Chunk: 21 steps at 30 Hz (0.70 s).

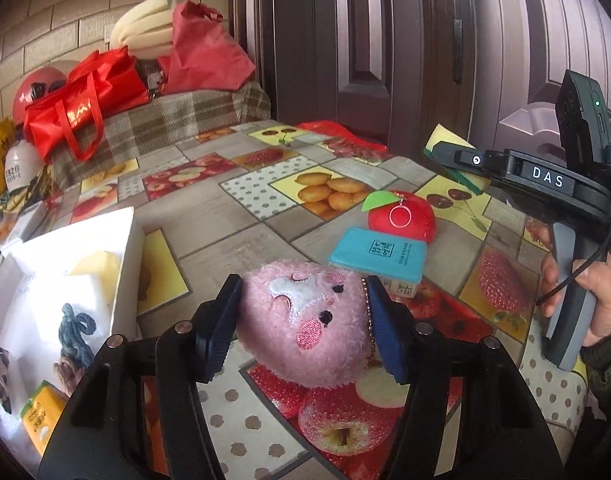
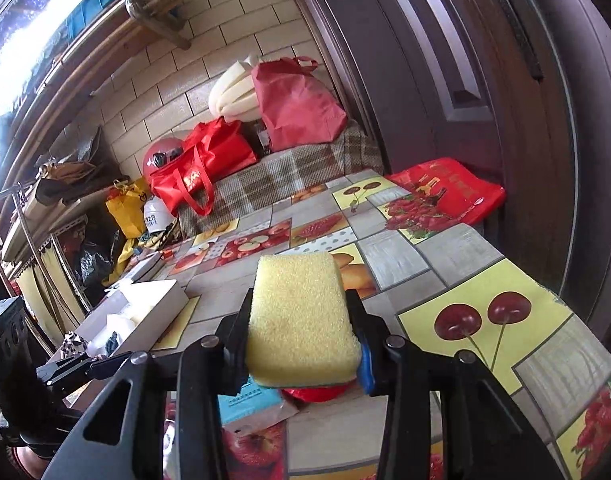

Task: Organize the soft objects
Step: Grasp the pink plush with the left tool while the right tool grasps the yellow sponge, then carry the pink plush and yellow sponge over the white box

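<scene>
Currently both tools are clamped on soft things. From the left wrist view, the left gripper [image 1: 301, 320] has its two dark ribbed pads pressed into the sides of a round pink plush [image 1: 305, 320], a fuzzy toy with a stitched face and a thin bead chain down one side; it rests on or just above the table [image 1: 233, 240]. From the right wrist view, the right gripper [image 2: 303, 332] squeezes a yellow sponge [image 2: 301, 320], a coarse, porous block with a thin green backing, held clear above the surface. Just beyond the plush lie a teal tissue pack [image 1: 379, 256], flat and glossy, and touching it a red apple toy [image 1: 401, 216] with a green leaf and a ring. To the left stands an open white box [image 1: 121, 256], stiff-walled, already holding a dark knotted cord, another pale sponge and a small orange pack. The table wears a slick oilcloth printed with fruit. The step in hand looks like the pick-up, both items freshly gripped. Next, each likely needs lifting and carrying left over the box wall, then releasing gently, since both things compress and may spring or roll.
</scene>
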Tool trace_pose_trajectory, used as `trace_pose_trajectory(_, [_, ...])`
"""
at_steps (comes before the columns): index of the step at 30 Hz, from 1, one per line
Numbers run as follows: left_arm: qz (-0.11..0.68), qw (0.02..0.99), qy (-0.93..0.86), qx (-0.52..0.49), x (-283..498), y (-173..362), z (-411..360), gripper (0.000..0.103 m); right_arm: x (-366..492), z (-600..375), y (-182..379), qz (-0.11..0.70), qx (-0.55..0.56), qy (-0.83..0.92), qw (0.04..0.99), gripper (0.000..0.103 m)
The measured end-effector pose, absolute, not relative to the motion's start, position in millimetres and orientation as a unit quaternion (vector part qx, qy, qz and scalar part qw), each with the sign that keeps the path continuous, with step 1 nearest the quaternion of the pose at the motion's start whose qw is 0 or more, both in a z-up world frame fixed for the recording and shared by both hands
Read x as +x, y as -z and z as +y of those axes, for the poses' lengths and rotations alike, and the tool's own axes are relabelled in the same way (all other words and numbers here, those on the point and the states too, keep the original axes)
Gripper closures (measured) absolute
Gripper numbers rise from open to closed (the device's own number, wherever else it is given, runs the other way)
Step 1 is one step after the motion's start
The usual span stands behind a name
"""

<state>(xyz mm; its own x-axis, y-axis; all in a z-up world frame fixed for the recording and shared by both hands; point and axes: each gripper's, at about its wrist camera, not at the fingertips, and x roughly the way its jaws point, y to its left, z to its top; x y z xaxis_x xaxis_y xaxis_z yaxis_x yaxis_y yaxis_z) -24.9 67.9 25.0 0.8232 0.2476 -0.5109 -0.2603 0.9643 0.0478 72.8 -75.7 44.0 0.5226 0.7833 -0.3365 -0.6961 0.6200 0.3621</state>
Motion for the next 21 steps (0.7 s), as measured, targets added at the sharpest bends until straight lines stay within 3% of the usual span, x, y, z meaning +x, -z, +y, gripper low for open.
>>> trace_pose_trajectory(8, [0.198,0.964,-0.177,-0.006,-55,-38,69,0.042,39,-81,-52,0.220,0.138,-0.438,0.861,0.062])
trace_pose_trajectory(21, [0.184,0.961,-0.205,-0.016,-80,-38,78,0.042,12,-68,-59,0.182,0.093,-0.438,0.875,0.062])
